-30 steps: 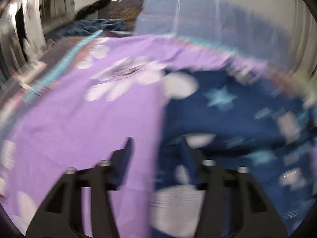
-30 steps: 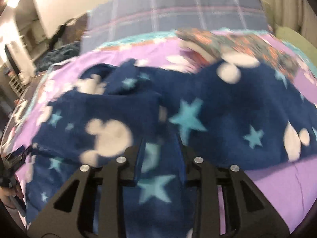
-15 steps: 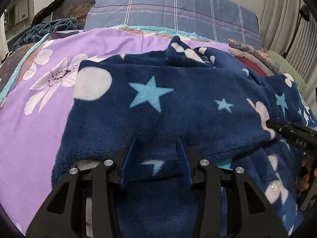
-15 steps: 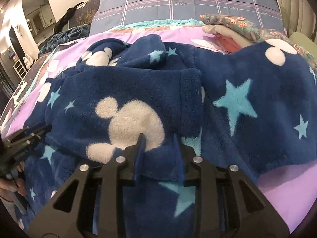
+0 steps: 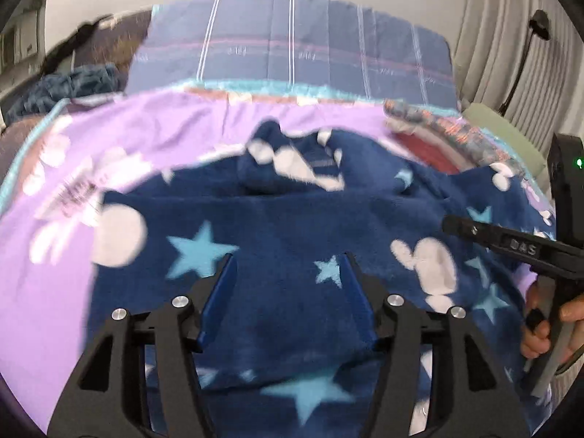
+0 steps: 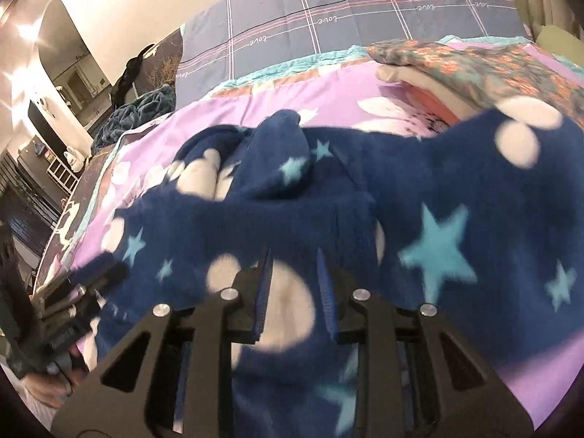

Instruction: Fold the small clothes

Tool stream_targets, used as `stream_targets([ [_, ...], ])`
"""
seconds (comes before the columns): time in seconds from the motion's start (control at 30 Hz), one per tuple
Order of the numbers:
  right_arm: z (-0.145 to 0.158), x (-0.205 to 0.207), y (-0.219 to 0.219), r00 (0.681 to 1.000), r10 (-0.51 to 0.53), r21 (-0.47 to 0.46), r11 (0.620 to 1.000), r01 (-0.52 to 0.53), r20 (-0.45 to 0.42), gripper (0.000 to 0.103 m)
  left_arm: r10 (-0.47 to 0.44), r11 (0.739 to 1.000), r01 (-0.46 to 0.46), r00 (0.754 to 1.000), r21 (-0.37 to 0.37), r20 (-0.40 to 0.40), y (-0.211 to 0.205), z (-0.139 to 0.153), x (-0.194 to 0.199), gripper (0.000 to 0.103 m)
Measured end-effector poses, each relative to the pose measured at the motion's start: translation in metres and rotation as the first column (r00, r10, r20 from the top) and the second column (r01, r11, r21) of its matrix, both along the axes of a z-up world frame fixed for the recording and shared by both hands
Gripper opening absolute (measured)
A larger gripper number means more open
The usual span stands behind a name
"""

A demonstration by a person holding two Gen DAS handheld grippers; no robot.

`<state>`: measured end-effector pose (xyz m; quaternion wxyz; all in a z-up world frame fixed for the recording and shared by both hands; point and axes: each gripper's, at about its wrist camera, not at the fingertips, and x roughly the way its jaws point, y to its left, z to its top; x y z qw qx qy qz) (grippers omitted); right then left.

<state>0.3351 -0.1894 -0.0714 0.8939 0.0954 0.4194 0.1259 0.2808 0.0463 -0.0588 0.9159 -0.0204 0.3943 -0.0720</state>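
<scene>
One navy fleece garment (image 5: 292, 219), printed with light-blue stars and white mouse-head shapes, spread rumpled across purple flowered bedsheet (image 5: 73, 328); near portion folded over itself, a bunched part lying toward the far side. Left gripper (image 5: 288, 277): jaws parted, just been opening, fleece lying between the blue pads but not pressed by them. Right gripper (image 6: 294, 273): jaws narrow, just been closing, pinched on a fold of the fleece at a white patch. Right gripper also visible at the right edge of the left view, held in a hand (image 5: 547, 325). Beyond the garment: stack of folded clothes (image 6: 474, 65), flowered piece on top; blue plaid pillow (image 6: 346, 18) against the wall; teal blanket (image 6: 138, 113) at far left; curtain (image 5: 492, 36) at right.
</scene>
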Motion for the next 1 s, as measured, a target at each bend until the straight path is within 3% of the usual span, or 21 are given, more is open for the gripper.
stream_targets([
  [0.07,-0.026,0.011,-0.001,1.0,-0.011,0.003,1.0,0.011,-0.026,0.021,0.016,0.995,-0.009,0.998,0.104,-0.064,-0.01,-0.038,0.011,0.072],
  [0.23,-0.017,-0.005,0.017,1.0,-0.005,-0.128,0.992,0.008,0.024,0.021,0.027,0.993,-0.022,0.999,0.113,-0.038,-0.011,-0.043,0.006,0.075],
  [0.3,-0.008,-0.015,0.008,1.0,-0.007,-0.069,0.998,0.008,0.018,0.023,0.028,0.993,-0.023,0.999,0.114,-0.038,-0.011,-0.043,0.005,0.075],
  [0.37,0.003,-0.036,-0.026,0.999,-0.028,0.08,0.996,0.026,0.017,0.037,0.028,0.994,-0.024,0.999,0.103,-0.036,-0.01,-0.042,0.004,0.075],
  [0.4,0.007,-0.044,-0.041,0.999,-0.047,0.108,0.993,0.044,0.026,0.041,0.028,0.995,-0.024,0.999,0.099,-0.036,-0.008,-0.042,0.004,0.075],
  [0.47,0.021,-0.068,-0.091,0.988,-0.135,0.136,0.983,0.124,0.074,0.044,0.028,0.995,-0.024,0.999,0.098,-0.037,-0.009,-0.039,0.006,0.075],
  [0.5,0.027,-0.081,-0.128,0.97,-0.225,0.139,0.967,0.211,0.092,0.045,0.028,0.995,-0.024,0.999,0.1,-0.037,-0.009,-0.039,0.007,0.075],
  [0.6,0.026,-0.107,-0.218,0.895,-0.444,0.208,0.88,0.427,0.042,0.045,0.03,0.994,-0.026,0.999,0.105,-0.036,-0.009,-0.038,0.007,0.076],
  [0.63,0.019,-0.121,-0.261,0.837,-0.547,0.255,0.807,0.532,-0.017,0.045,0.031,0.994,-0.027,0.999,0.105,-0.036,-0.009,-0.038,0.007,0.076],
  [0.73,-0.007,-0.157,-0.338,0.69,-0.708,0.4,0.595,0.697,-0.149,0.043,0.032,0.994,-0.028,0.999,0.106,-0.035,-0.01,-0.038,0.007,0.076],
  [0.77,-0.015,-0.164,-0.353,0.678,-0.717,0.469,0.548,0.692,-0.163,0.035,0.032,0.994,-0.028,0.999,0.105,-0.035,-0.01,-0.038,0.007,0.076],
  [0.83,-0.023,-0.165,-0.368,0.675,-0.716,0.54,0.501,0.676,-0.18,0.035,0.032,0.994,-0.029,0.999,0.105,-0.035,-0.01,-0.038,0.007,0.076],
  [0.93,-0.018,-0.151,-0.372,0.646,-0.75,0.493,0.513,0.703,-0.143,0.037,0.033,0.994,-0.029,0.999,0.106,-0.035,-0.009,-0.038,0.007,0.076],
  [1.0,-0.014,-0.142,-0.377,0.612,-0.779,0.461,0.497,0.735,-0.136,0.03,0.032,0.994,-0.029,0.999,0.102,-0.035,-0.009,-0.038,0.007,0.076],
])
